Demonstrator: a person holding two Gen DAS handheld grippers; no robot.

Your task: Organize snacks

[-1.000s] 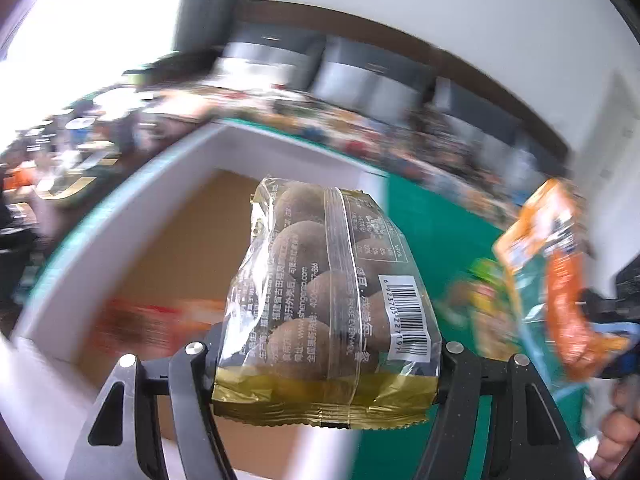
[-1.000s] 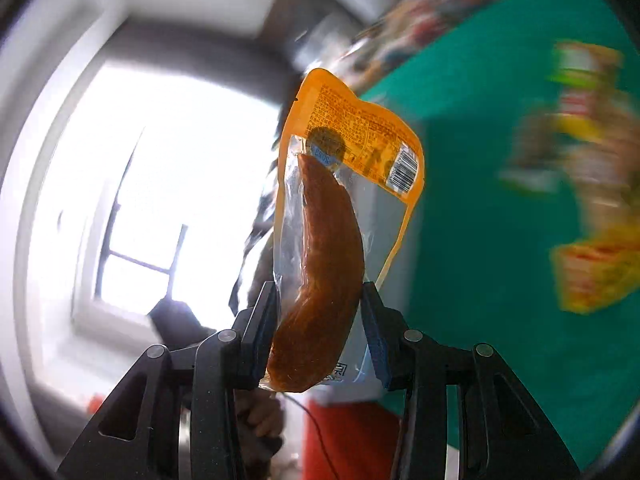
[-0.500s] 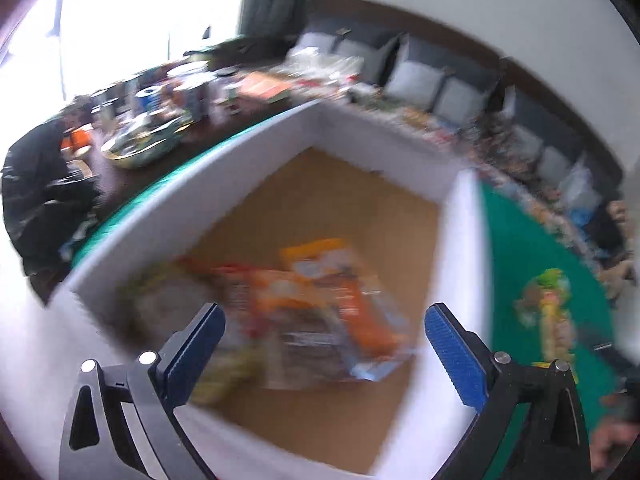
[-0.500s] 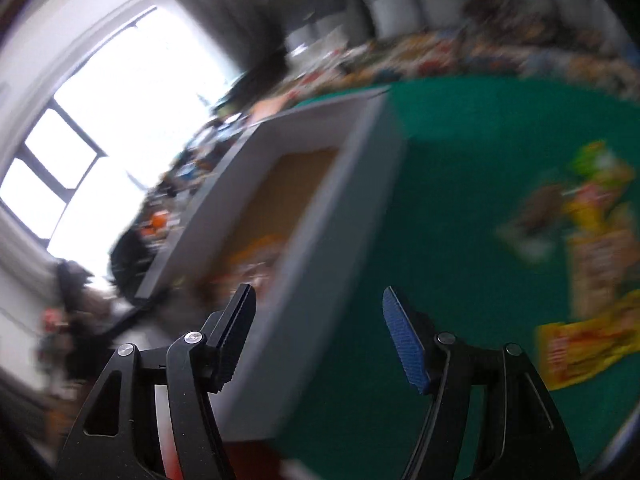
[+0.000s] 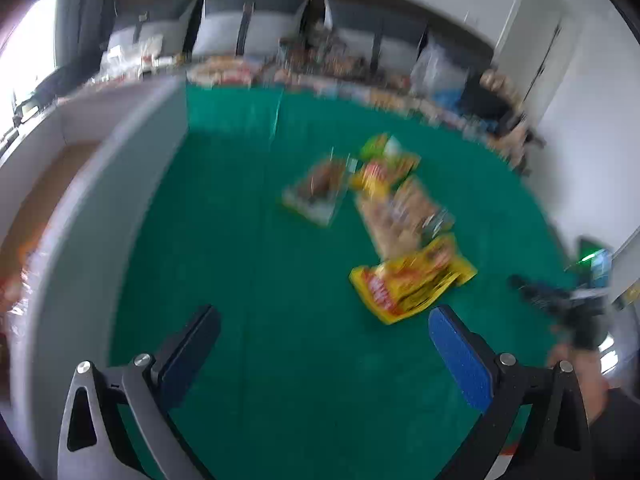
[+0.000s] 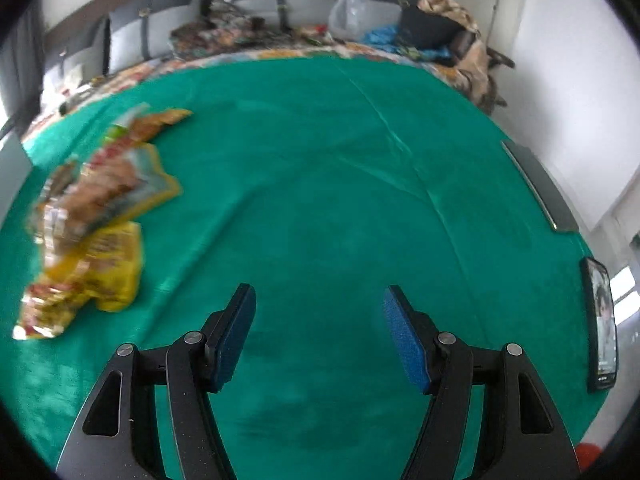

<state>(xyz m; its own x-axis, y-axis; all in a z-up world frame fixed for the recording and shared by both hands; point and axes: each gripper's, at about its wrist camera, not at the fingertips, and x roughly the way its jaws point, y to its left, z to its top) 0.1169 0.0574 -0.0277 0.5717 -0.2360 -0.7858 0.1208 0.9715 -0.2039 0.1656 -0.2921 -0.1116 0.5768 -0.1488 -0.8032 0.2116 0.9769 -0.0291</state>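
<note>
Several snack packets lie in a loose pile on the green cloth [image 5: 280,280]: a yellow packet [image 5: 412,280], a tan one [image 5: 404,212] and a clear one with brown contents [image 5: 320,188]. My left gripper [image 5: 324,312] hangs over bare cloth left of the yellow packet, jaws opening wide with nothing between them. The white box [image 5: 92,208] stands at the left with packets inside [image 5: 16,276]. My right gripper [image 6: 320,290] is open and empty above bare cloth, with the yellow packet [image 6: 96,272] and the rest of the pile [image 6: 104,188] to its left.
A phone [image 6: 602,316] and a dark flat object [image 6: 536,184] lie at the table's right edge. Grey cushions [image 6: 280,4] and clutter line the far side. A person's hand [image 5: 572,360] shows at the right in the left wrist view.
Both grippers let go of their packets, the clear bag of brown balls and the orange sausage pack, over the box. Both then swung right and down over the green cloth.
</note>
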